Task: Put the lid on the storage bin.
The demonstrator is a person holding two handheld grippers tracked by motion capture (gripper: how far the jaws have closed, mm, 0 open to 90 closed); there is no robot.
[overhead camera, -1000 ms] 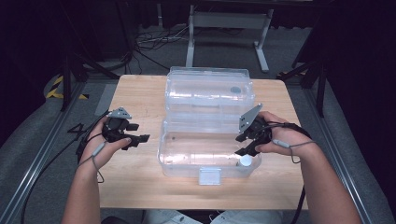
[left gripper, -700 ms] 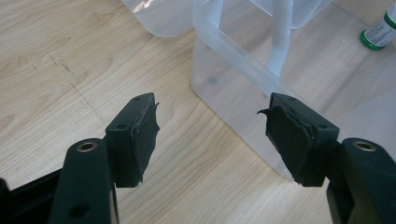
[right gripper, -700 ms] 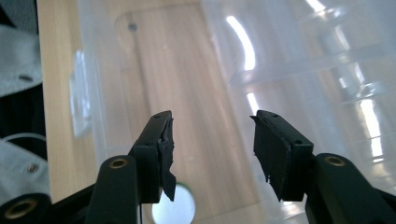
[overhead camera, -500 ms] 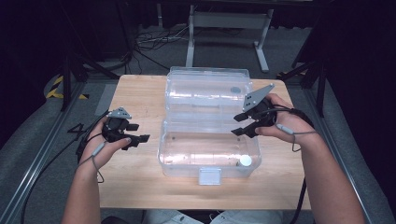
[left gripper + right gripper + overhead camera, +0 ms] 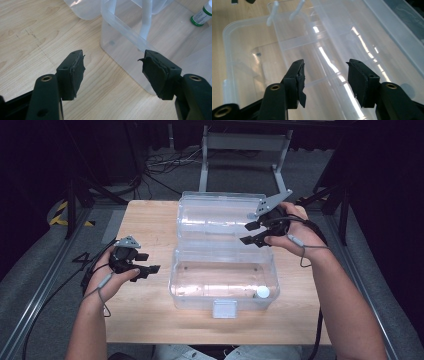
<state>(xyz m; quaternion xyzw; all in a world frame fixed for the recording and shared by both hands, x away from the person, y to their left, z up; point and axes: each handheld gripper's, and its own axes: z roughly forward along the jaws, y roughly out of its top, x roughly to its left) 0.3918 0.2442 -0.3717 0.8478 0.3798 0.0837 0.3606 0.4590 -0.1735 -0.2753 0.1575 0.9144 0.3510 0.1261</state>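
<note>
Grippers first: our left gripper [image 5: 148, 263] hovers over the wooden table [image 5: 150, 220] just left of the clear plastic box [image 5: 222, 280], jaws spread, holding nothing. Inside that box, at its near right corner, lies a small white-capped bottle [image 5: 263, 292], well apart from both grippers. Farther off, our right gripper [image 5: 251, 233] hangs above the box's opened lid [image 5: 215, 215], jaws likewise parted and empty, touching nothing.

The right gripper [image 5: 325, 75] is hanging with its jaws spread apart and empty over the clear plastic box [image 5: 342, 42], which is lying open on the wooden tabletop [image 5: 219, 17].
</note>
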